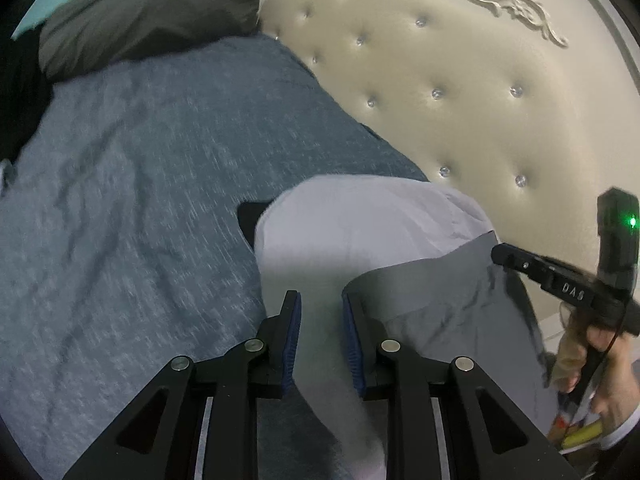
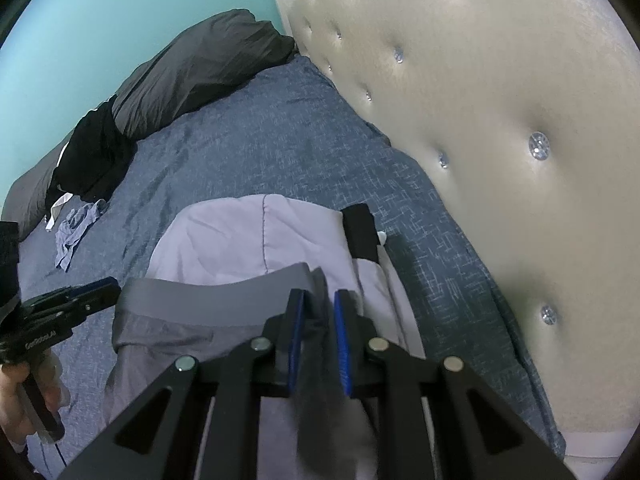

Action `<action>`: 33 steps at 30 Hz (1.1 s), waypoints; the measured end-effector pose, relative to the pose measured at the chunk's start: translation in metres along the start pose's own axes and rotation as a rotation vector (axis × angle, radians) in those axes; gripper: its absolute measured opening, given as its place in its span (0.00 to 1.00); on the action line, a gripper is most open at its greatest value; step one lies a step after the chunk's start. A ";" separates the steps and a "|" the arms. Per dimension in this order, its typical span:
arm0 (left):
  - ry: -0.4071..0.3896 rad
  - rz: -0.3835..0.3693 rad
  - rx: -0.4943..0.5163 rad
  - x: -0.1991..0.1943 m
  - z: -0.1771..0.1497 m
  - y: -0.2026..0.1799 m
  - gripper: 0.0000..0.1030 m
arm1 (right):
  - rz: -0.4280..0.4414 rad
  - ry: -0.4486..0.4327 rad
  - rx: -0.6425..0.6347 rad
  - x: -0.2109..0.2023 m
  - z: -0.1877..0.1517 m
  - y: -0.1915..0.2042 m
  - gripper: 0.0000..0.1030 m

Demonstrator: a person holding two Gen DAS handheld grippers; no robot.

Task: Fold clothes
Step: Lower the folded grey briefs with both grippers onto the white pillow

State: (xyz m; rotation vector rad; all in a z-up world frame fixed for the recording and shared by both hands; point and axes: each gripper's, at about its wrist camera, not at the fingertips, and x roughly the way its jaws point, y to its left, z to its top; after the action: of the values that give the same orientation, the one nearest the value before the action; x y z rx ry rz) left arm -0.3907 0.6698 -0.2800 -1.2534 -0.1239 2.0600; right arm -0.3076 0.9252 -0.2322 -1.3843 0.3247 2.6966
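A grey garment with a broad waistband (image 2: pixel 216 286) lies over a pale lilac garment (image 2: pixel 224 236) on the blue bedspread (image 2: pixel 248 148). My right gripper (image 2: pixel 319 300) is shut on the waistband's right end; cloth fills the gap between its blue pads. My left gripper (image 1: pixel 321 300) stands at the waistband's left end (image 1: pixel 420 280), with cloth between its blue pads (image 1: pixel 294 332), and the jaws are a little apart. The right gripper also shows in the left wrist view (image 1: pixel 500 254) at the waistband's far corner. The left gripper shows in the right wrist view (image 2: pixel 108 286).
A cream tufted headboard (image 1: pixel 460 100) runs along the right of the bed. A dark grey pillow (image 2: pixel 200 64) and black clothing (image 2: pixel 96 152) lie at the far side. A small crumpled blue garment (image 2: pixel 76 228) lies on the bedspread to the left.
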 end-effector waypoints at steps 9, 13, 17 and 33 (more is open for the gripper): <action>-0.030 -0.073 -0.034 -0.012 0.002 -0.004 0.26 | 0.009 -0.007 -0.005 -0.001 -0.003 -0.002 0.14; -0.037 -0.086 -0.026 -0.015 0.004 -0.009 0.34 | 0.013 -0.008 -0.006 -0.001 -0.003 -0.003 0.14; -0.011 -0.088 -0.023 -0.006 0.002 -0.013 0.34 | 0.011 -0.006 -0.005 -0.001 -0.003 -0.002 0.14; -0.043 -0.048 0.029 -0.003 0.015 -0.025 0.03 | 0.015 -0.010 -0.019 -0.001 -0.006 -0.002 0.14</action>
State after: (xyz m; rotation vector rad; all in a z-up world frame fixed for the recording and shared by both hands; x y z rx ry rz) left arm -0.3890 0.6901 -0.2593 -1.1784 -0.1421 2.0409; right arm -0.3019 0.9262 -0.2350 -1.3780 0.3102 2.7247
